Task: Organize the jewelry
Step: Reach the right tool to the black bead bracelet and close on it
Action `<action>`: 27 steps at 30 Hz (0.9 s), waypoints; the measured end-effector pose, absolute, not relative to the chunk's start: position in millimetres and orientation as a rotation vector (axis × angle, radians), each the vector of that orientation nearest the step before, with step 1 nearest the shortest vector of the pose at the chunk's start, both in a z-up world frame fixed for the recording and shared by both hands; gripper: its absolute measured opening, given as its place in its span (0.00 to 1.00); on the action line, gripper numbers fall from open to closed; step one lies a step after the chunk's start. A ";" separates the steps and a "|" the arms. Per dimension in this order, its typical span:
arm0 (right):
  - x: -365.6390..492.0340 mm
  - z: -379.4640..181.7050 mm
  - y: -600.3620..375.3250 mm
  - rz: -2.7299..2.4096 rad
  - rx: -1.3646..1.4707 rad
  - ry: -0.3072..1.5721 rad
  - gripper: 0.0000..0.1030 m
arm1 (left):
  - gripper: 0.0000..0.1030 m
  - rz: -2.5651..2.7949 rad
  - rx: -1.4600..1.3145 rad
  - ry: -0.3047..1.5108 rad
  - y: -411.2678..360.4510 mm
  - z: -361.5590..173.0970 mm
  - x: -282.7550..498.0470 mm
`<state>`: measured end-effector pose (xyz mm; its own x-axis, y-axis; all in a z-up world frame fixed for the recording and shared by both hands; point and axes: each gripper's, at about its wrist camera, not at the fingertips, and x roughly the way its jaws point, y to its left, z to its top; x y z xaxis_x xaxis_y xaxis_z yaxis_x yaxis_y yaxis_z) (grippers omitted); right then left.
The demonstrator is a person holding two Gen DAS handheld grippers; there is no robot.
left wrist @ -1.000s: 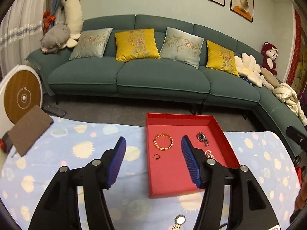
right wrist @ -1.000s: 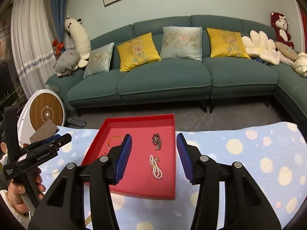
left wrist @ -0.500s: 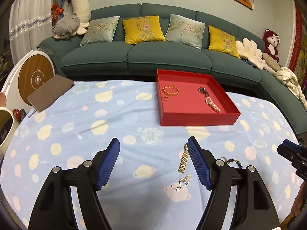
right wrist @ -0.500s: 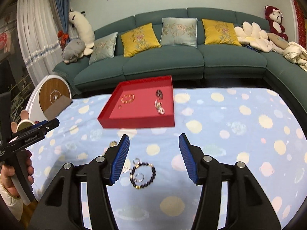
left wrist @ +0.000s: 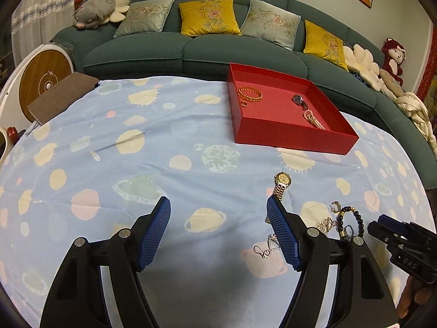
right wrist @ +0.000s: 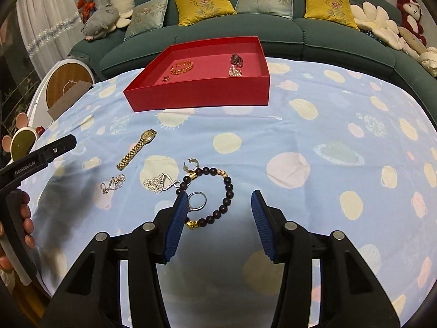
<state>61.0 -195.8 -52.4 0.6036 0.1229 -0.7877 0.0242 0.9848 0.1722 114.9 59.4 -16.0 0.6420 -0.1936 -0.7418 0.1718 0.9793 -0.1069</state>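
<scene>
A red tray (left wrist: 295,136) (right wrist: 196,95) sits on the far side of the table. It holds a gold bracelet (right wrist: 182,67), a small ring (right wrist: 165,79), a dark watch (right wrist: 237,59) and a pearl strand (right wrist: 235,71). Loose on the cloth lie a gold watch (right wrist: 136,149) (left wrist: 281,186), a dark bead bracelet (right wrist: 215,191), a silver ring (right wrist: 197,201), a hoop earring (right wrist: 192,164) and silver chains (right wrist: 159,182). My right gripper (right wrist: 218,224) is open, low over the bead bracelet. My left gripper (left wrist: 218,232) is open and empty, left of the jewelry.
A blue cloth with planet prints (left wrist: 136,150) covers the table. A green sofa (left wrist: 191,46) with cushions stands behind it. A brown pad (left wrist: 62,95) lies at the far left table edge beside a round white and wooden device (left wrist: 43,79).
Both grippers have pulled back from the tray and dropped lower toward the cloth. The loose jewelry now lies just in front of the right gripper. Both stay open.
</scene>
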 end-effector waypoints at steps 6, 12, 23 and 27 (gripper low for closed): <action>73.7 -66.1 -192.5 0.042 0.159 0.952 0.31 | 0.68 -0.218 -0.019 0.859 56.4 -20.1 114.9; 80.9 -77.3 -195.9 0.013 0.146 0.968 0.25 | 0.68 -0.220 -0.029 0.872 59.6 -23.0 117.7; 80.5 -70.2 -191.6 0.032 0.131 0.948 0.07 | 0.68 -0.243 -0.039 0.886 54.2 -25.2 119.5; 73.8 -50.5 -191.3 0.064 0.148 0.898 0.07 | 0.68 -0.255 -0.036 0.893 46.7 -27.3 121.0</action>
